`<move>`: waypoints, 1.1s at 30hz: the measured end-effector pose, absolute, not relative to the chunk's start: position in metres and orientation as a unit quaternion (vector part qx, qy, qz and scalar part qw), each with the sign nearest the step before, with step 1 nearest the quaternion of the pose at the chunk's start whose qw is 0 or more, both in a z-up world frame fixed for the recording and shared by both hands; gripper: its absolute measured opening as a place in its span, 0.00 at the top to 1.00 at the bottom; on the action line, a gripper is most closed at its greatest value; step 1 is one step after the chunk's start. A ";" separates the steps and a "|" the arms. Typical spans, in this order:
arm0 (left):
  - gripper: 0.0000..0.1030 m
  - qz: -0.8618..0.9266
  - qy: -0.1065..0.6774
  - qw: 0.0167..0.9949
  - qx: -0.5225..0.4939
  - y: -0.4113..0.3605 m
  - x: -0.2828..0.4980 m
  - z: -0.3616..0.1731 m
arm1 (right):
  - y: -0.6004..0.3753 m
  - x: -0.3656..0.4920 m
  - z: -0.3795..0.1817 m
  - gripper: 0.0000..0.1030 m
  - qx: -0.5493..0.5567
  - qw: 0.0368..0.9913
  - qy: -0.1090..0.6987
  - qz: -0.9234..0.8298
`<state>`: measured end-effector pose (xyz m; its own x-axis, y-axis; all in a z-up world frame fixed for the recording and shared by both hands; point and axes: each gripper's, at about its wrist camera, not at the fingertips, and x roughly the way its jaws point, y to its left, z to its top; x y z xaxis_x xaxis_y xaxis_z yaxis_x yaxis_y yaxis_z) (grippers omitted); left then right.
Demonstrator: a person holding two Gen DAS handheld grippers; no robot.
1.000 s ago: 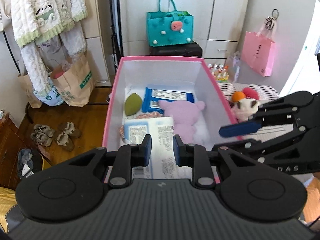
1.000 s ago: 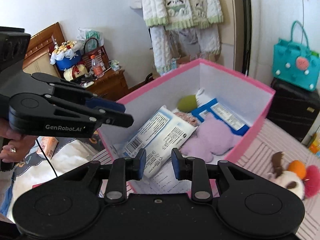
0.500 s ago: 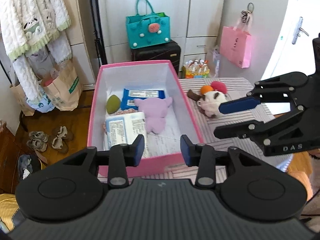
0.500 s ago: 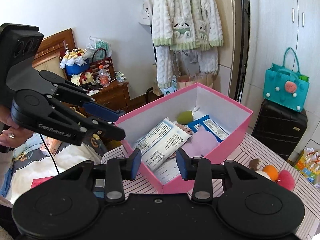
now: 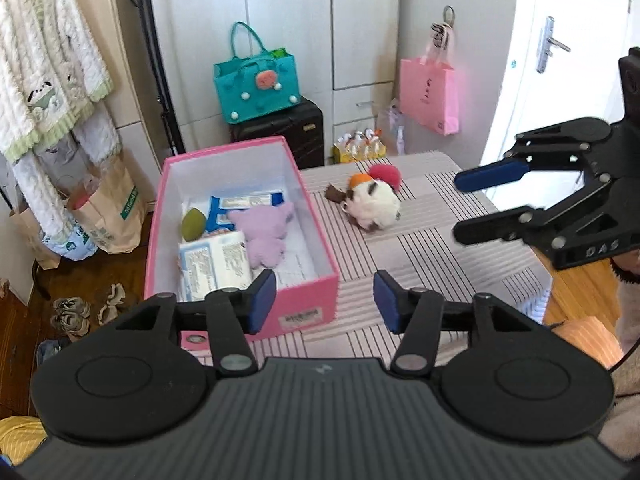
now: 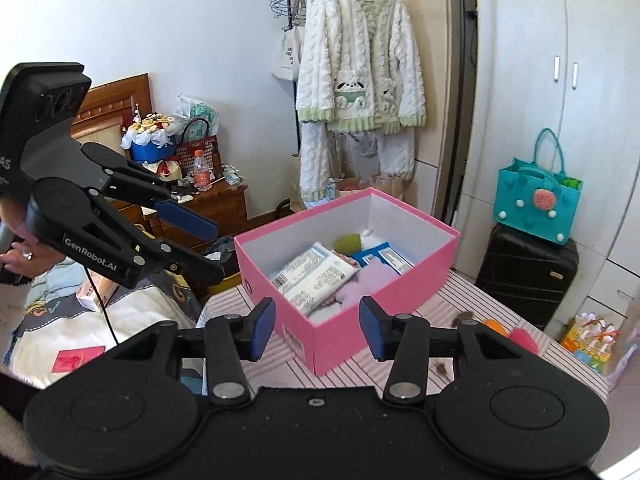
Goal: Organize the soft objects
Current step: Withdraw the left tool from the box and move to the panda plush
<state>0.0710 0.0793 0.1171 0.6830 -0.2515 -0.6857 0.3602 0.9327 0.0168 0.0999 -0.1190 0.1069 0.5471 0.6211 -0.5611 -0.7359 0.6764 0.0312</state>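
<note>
Nearest the lens in each wrist view, both sets of fingers have just been opening and now stand released with nothing between them: the left gripper (image 5: pixel 325 301) frames the near wall of the pink box (image 5: pixel 308 300), and the right gripper (image 6: pixel 317 329) frames that box's near corner. Against the views of a second ago, when both cameras looked down into the box at close range, both grippers have drawn back and risen, so the whole box and much of the striped surface (image 5: pixel 432 256) now show. I judge that the white wipes pack (image 5: pixel 216 262) has just been let go in the box and both hands are free for the next item. Inside the box, the wipes pack lies nearest, the purple plush (image 5: pixel 264 230) just beyond it at about 1 o'clock, the green sponge (image 5: pixel 194 224) at 11 o'clock, and a blue packet (image 5: pixel 244 204) against the far wall. The one soft thing still out is the white plush toy (image 5: pixel 372 204), on the surface at 1 o'clock from the left gripper and well apart from the box. The stretch between box and toy is bare, giving open room to reach. The surface's right edge drops to the floor at 3 o'clock, and the box sits near the left edge.
</note>
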 end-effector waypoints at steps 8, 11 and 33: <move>0.32 -0.192 0.370 0.905 0.080 0.059 0.059 0.102 | -0.159 0.065 0.092 0.43 -0.111 0.901 0.247 0.339; 0.28 -0.206 0.368 0.904 0.071 0.050 0.058 0.094 | -0.172 0.062 0.082 0.40 -0.108 0.904 0.251 0.328; 0.06 -0.210 0.307 0.928 0.022 -0.016 0.116 0.031 | -0.239 0.134 0.000 0.09 -0.067 0.917 0.245 0.306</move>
